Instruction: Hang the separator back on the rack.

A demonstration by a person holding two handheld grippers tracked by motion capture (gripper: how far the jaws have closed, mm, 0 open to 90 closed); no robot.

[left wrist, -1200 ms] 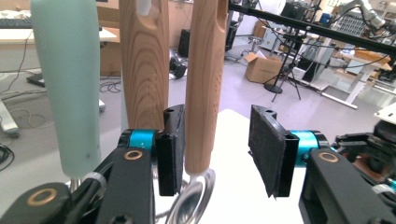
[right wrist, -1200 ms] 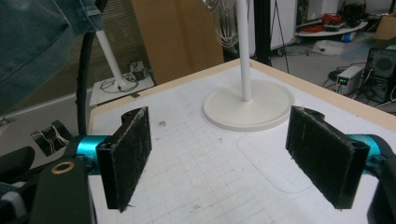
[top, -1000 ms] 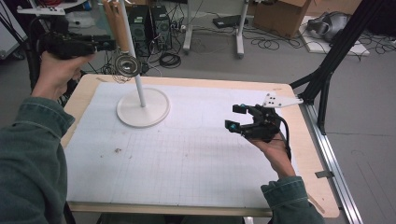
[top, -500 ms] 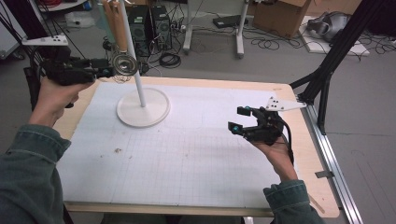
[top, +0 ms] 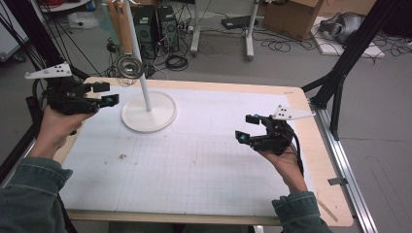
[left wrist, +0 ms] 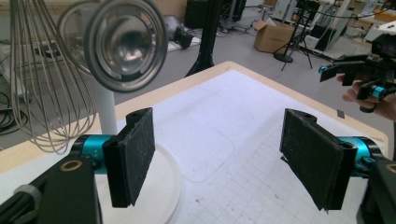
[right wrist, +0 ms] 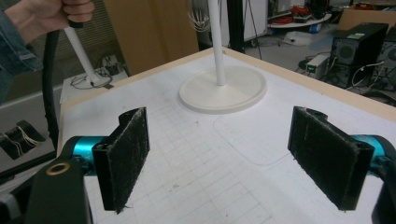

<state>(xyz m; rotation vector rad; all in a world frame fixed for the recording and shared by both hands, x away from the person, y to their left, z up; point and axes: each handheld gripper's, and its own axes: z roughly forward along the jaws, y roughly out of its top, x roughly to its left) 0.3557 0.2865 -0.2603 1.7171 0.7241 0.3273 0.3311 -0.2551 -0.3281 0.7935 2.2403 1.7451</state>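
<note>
Your left gripper [top: 104, 93] sits at the table's [top: 320, 194] far left edge, its jaws spread with nothing between them; they have just been opening. The steel strainer [top: 128, 66] hangs from the white stand [top: 148, 109] just up and right of your fingertips, its handle running upward, the whisk [left wrist: 39, 79] beside it, perhaps touching. Your left hand is nearer by far. Your right gripper [top: 248, 128] waits well apart at the right, jaws wide and empty.

whisk [left wrist: 44, 79] cut off at top and left edges, stand pole [top: 137, 53] top out of frame
</note>
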